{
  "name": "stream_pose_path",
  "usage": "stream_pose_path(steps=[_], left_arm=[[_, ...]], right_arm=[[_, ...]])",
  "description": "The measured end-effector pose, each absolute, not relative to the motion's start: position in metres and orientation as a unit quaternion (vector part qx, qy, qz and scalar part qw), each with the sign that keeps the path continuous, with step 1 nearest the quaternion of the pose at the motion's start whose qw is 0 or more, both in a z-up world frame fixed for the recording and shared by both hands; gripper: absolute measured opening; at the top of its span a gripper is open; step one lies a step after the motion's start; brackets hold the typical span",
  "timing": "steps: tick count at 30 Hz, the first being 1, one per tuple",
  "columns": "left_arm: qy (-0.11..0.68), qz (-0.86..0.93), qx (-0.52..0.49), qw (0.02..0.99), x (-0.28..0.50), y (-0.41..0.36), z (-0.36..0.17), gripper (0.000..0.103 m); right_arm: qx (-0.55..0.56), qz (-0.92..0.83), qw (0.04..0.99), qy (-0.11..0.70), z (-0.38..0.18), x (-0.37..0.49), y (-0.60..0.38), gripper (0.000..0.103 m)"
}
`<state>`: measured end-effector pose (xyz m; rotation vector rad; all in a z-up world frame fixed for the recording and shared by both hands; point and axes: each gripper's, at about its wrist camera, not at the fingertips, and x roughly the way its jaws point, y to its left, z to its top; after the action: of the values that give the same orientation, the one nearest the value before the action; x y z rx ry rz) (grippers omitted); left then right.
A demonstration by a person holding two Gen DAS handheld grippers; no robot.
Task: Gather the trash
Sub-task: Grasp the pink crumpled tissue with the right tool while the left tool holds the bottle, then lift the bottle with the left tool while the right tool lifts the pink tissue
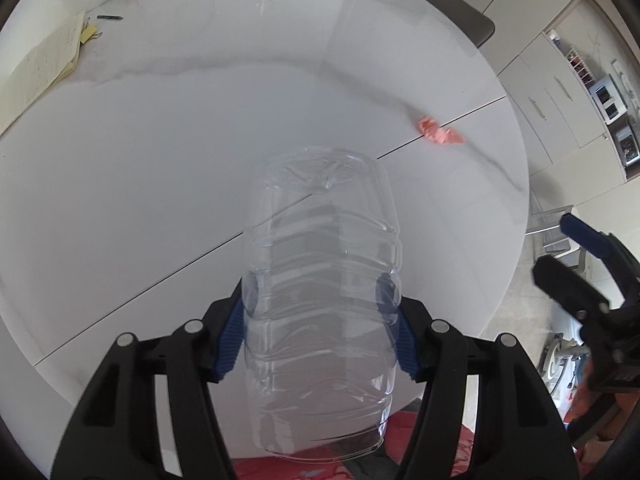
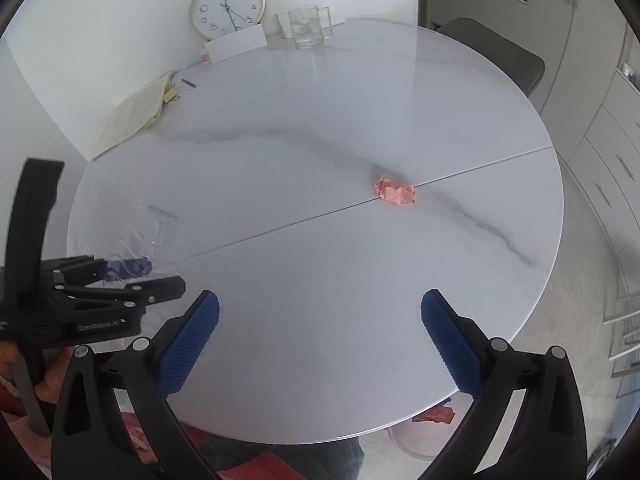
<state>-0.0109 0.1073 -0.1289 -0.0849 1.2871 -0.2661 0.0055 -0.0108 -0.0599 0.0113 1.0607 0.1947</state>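
Note:
My left gripper (image 1: 320, 300) is shut on a clear, empty plastic bottle (image 1: 320, 248), its blue pads pressing the ribbed sides. The bottle is lifted off the white marble round table (image 1: 160, 160), bottom end pointing away from the camera. In the right wrist view the left gripper (image 2: 120, 280) and the bottle (image 2: 152, 232) appear at the left. A crumpled pink paper (image 2: 395, 192) lies on the table's seam, right of centre, also in the left wrist view (image 1: 440, 130). My right gripper (image 2: 320, 308) hangs open over the table's near edge, holding nothing.
Open papers (image 2: 132, 116) and a pen (image 2: 188, 83) lie at the far left. A wall clock (image 2: 227, 6), a white card (image 2: 236, 46) and a glass jug (image 2: 306, 26) stand at the back. A dark chair (image 2: 492, 52) and cabinets (image 2: 608, 168) are on the right.

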Motion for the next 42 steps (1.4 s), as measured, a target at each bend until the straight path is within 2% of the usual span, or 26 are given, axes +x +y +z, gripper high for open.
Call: stream_pose_path(steps=[9, 18, 20, 25, 28, 30, 32, 33, 34, 42], left_arm=[[0.598, -0.096, -0.085, 0.791, 0.004, 0.111, -0.124, 0.06], [0.589, -0.013, -0.133, 0.797, 0.026, 0.104, -0.113, 0.06], [0.593, 0.016, -0.141, 0.793, 0.03, 0.103, -0.113, 0.06], [0.589, 0.058, -0.137, 0.794, 0.016, 0.102, -0.107, 0.06], [0.589, 0.072, -0.15, 0.791, 0.016, 0.095, -0.113, 0.06], [0.589, 0.074, -0.156, 0.789, 0.019, 0.095, -0.114, 0.06], [0.592, 0.074, -0.154, 0.788, 0.022, 0.094, -0.114, 0.06], [0.593, 0.073, -0.152, 0.787, 0.025, 0.096, -0.114, 0.06], [0.594, 0.072, -0.149, 0.787, 0.026, 0.095, -0.114, 0.06], [0.598, 0.07, -0.143, 0.786, 0.029, 0.094, -0.117, 0.06]], right_arm=[[-0.091, 0.203, 0.818, 0.53, -0.078, 0.072, -0.036, 0.1], [-0.248, 0.328, 0.719, 0.56, -0.124, 0.178, -0.044, 0.099], [-0.264, 0.341, 0.7, 0.569, -0.136, 0.189, -0.042, 0.091], [-0.298, 0.367, 0.668, 0.574, -0.155, 0.195, -0.03, 0.086], [-0.316, 0.37, 0.658, 0.575, -0.162, 0.195, -0.028, 0.077], [-0.323, 0.36, 0.658, 0.577, -0.167, 0.198, -0.028, 0.068], [-0.317, 0.359, 0.661, 0.577, -0.167, 0.202, -0.031, 0.049], [-0.317, 0.358, 0.663, 0.576, -0.166, 0.204, -0.031, 0.043], [-0.314, 0.359, 0.662, 0.578, -0.165, 0.206, -0.032, 0.029], [-0.311, 0.363, 0.662, 0.577, -0.163, 0.216, -0.037, 0.029]])
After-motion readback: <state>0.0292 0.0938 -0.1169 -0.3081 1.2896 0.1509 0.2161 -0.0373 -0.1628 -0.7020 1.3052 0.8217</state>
